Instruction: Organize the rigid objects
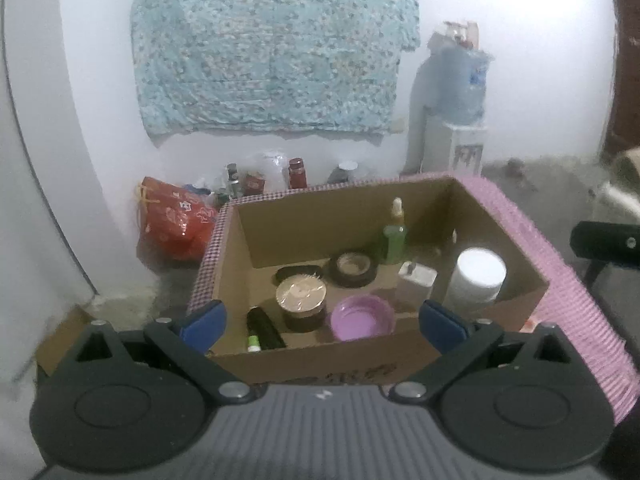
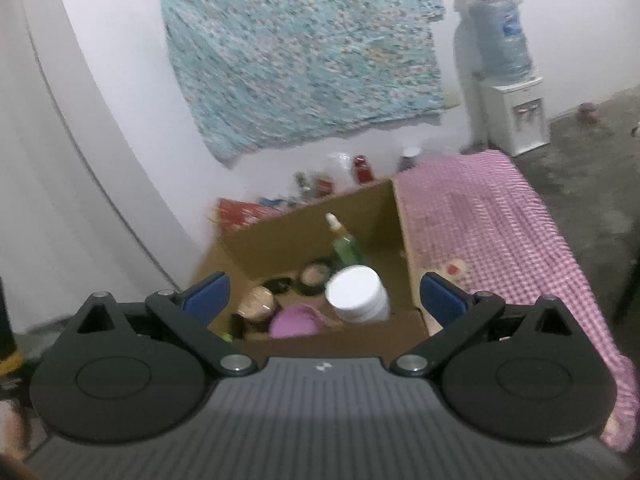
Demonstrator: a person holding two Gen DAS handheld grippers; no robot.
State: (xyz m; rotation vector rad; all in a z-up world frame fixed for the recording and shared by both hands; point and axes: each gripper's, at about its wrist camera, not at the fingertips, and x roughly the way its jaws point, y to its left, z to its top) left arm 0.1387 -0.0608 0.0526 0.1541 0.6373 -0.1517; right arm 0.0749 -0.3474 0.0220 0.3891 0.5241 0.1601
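Brown cardboard makes up the open box (image 1: 400, 364) that fills the middle of the left wrist view, standing on a pink-and-white checked cloth (image 1: 580, 320) that runs off to the right. Low in that frame the left gripper (image 1: 324, 322) hovers in front of the box's near wall, its blue-padded jaws spread as wide as they go with nothing between them. Inside the box, from left to right, lie a black tube with a green cap (image 1: 262, 330), a dark jar with a gold foil top (image 1: 301, 298), a black ring-shaped lid (image 1: 353, 268), a purple plastic lid (image 1: 362, 316), a green dropper bottle (image 1: 394, 238) standing upright toward the back, a clear square glass bottle (image 1: 416, 286) and a white round tub (image 1: 478, 274) at the right wall. In the right wrist view the right gripper (image 2: 324, 304) also gapes fully, holding nothing, the box beyond it. Farther back, a red plastic bag (image 1: 172, 224) sits at the left, a pale blue floral cloth (image 1: 276, 48) hangs on the wall, and a water dispenser (image 1: 460, 120) stands at the right.
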